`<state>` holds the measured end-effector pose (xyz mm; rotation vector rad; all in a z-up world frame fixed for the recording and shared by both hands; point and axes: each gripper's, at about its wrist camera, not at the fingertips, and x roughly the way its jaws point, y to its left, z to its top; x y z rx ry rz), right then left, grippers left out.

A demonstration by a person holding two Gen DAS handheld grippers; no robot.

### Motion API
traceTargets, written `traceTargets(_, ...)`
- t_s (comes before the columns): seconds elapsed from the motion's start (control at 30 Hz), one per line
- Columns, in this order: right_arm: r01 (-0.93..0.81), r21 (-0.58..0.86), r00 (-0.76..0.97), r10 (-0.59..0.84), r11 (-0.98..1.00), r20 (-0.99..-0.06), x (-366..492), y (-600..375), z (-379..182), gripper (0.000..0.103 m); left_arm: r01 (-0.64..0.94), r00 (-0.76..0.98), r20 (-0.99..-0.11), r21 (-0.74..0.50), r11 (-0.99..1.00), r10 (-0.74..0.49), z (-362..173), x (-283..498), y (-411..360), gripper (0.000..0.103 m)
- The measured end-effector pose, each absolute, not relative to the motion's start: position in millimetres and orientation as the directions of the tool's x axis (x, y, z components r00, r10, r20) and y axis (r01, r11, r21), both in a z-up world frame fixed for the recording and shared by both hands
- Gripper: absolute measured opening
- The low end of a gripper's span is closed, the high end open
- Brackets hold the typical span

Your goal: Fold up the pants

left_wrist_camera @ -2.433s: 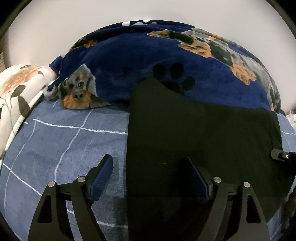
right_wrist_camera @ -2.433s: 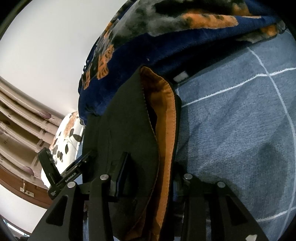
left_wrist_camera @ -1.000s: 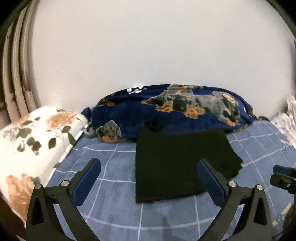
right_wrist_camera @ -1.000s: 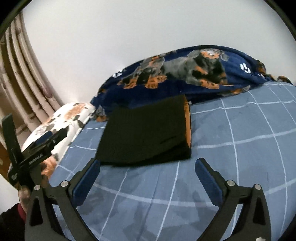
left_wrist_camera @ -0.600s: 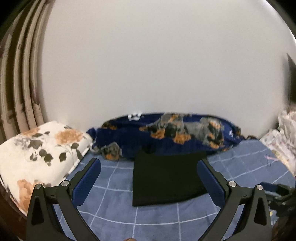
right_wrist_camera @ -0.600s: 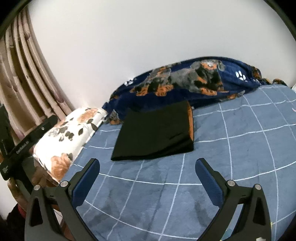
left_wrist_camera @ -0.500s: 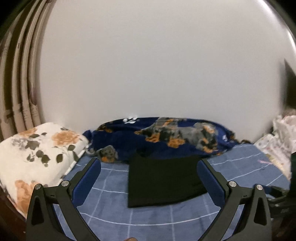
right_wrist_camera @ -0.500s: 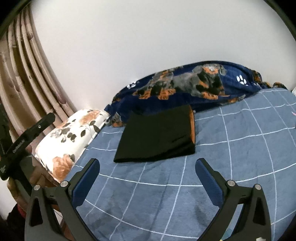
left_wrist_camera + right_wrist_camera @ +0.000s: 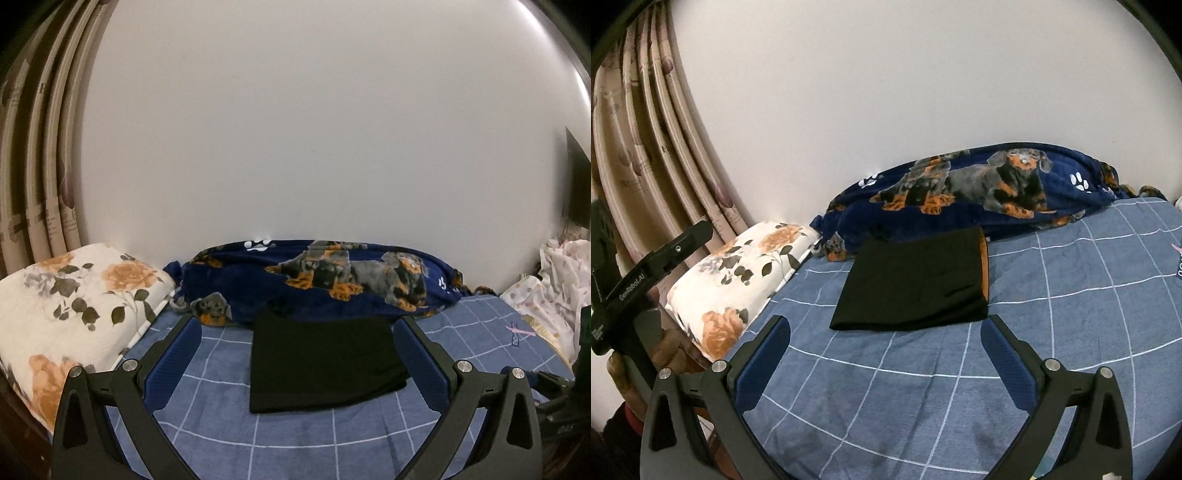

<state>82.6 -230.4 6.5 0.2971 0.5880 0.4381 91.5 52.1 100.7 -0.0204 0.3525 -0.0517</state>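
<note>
The black pants (image 9: 321,360) lie folded into a flat rectangle on the blue checked bed sheet (image 9: 295,439), their far edge against the dog-print blanket. In the right wrist view the pants (image 9: 916,286) show an orange lining along their right edge. My left gripper (image 9: 297,363) is open and empty, held back from the pants and above the bed. My right gripper (image 9: 884,360) is open and empty, short of the pants' near edge. The left gripper's body (image 9: 653,269) shows at the left of the right wrist view.
A navy dog-print blanket (image 9: 325,277) is bunched along the white wall. A floral pillow (image 9: 70,314) lies at the left, with curtains (image 9: 639,147) behind it. Pale crumpled fabric (image 9: 554,284) sits at the right edge of the bed.
Both grippers let go of the pants, opened wide and pulled back and up from the bed. The pants stay folded where they lay.
</note>
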Motion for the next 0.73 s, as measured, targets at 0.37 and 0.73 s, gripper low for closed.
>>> traceTargets(0.37,-0.318,0.389,0.728,0.485,0.865,-0.484,83,-232,5,0.103,0.04,0.913,-0.404,-0.03,0.999,-0.048,86,95,51,0.103)
traceTargets(0.73,-0.309,0.361,0.726,0.463,0.88,-0.507,87,-226,-1,0.103,0.015,0.9,-0.436,0.004,1.0,-0.011,62,103,46,0.103)
